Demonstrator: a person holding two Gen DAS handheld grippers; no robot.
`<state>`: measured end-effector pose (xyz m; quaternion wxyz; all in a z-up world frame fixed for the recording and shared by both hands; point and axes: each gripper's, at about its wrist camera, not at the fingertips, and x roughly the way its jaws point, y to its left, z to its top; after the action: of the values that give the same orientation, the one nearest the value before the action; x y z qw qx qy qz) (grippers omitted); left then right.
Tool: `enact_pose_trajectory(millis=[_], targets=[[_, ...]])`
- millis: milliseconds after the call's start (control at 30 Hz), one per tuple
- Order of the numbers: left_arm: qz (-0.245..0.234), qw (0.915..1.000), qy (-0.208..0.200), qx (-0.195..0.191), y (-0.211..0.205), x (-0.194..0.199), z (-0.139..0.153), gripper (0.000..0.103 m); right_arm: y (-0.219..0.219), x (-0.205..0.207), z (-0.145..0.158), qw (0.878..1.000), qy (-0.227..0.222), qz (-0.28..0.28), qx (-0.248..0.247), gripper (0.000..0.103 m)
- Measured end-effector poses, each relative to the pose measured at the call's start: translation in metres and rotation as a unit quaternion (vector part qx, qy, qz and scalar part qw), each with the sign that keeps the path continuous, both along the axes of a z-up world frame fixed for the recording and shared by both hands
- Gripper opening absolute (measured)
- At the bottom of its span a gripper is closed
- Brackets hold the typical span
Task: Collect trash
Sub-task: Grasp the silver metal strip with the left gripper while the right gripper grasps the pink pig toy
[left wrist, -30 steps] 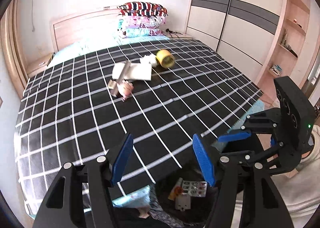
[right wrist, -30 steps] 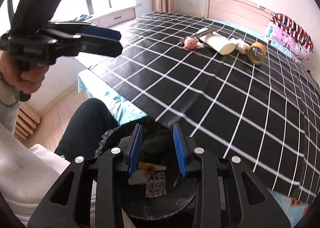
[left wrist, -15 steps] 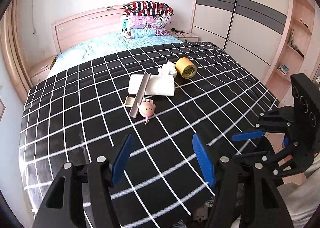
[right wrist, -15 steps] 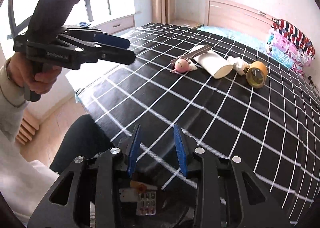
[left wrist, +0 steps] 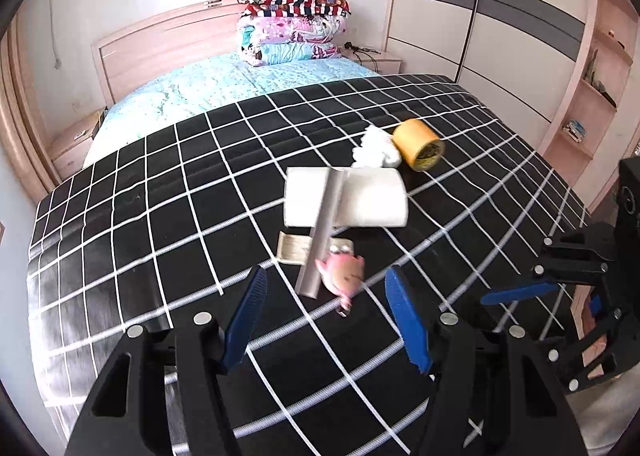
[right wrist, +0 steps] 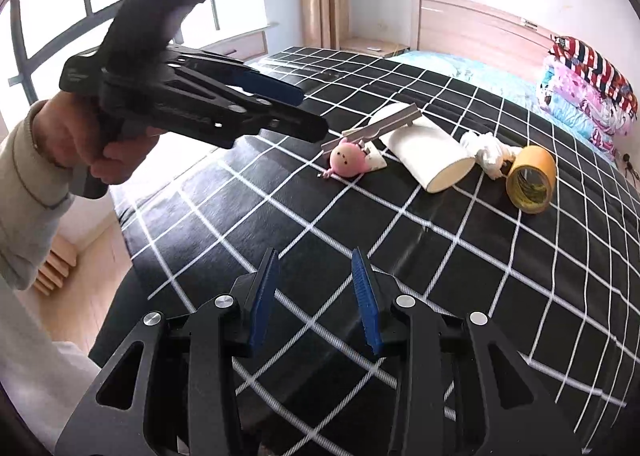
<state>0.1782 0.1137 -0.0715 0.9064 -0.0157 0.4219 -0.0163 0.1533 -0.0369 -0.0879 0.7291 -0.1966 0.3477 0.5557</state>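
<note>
Both grippers hang over the near end of the bed, above the black checked bedspread [left wrist: 160, 215]. The left gripper [left wrist: 324, 312] has its 2 blue pads standing wide apart with nothing between them; it points down at the little heap of trash in the middle of the cover. The right gripper [right wrist: 316, 296] is off to the side, its jaws narrow, a small gap showing and only bedspread between them — empty as well.

The trash lies in 1 loose cluster, well apart from both tools. Nearest is a pink round toy [left wrist: 342, 276], touching a grey flat strip [left wrist: 326, 232] that leans across a white paper roll [left wrist: 372, 197]. Under the strip a small paper card [left wrist: 294, 248] lies flat. Beyond the roll sits a crumpled white tissue [left wrist: 374, 147], and just beside it a roll of yellow tape [left wrist: 418, 145] on its side.

A person's hand [right wrist: 80, 143] grips the left tool's handle — sleeve pale. Folded quilts [left wrist: 292, 27] are stacked against the headboard.
</note>
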Motion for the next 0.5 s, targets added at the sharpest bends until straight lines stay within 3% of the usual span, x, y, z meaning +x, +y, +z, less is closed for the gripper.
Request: enact_pose_trajectory(millis=[367,500], targets=[[-0.017,0.9995,0.018,-0.018,0.011,0.055,-0.014,0.059,0.024,0.021,-0.003,1.000,0.006,0.002,-0.008,0.042],[-0.025,0.9991,0.023,-0.024,0.012,0.065,-0.018,0.037,0.031,0.026,-0.004,1.000,0.012,-0.001,-0.010,0.042]])
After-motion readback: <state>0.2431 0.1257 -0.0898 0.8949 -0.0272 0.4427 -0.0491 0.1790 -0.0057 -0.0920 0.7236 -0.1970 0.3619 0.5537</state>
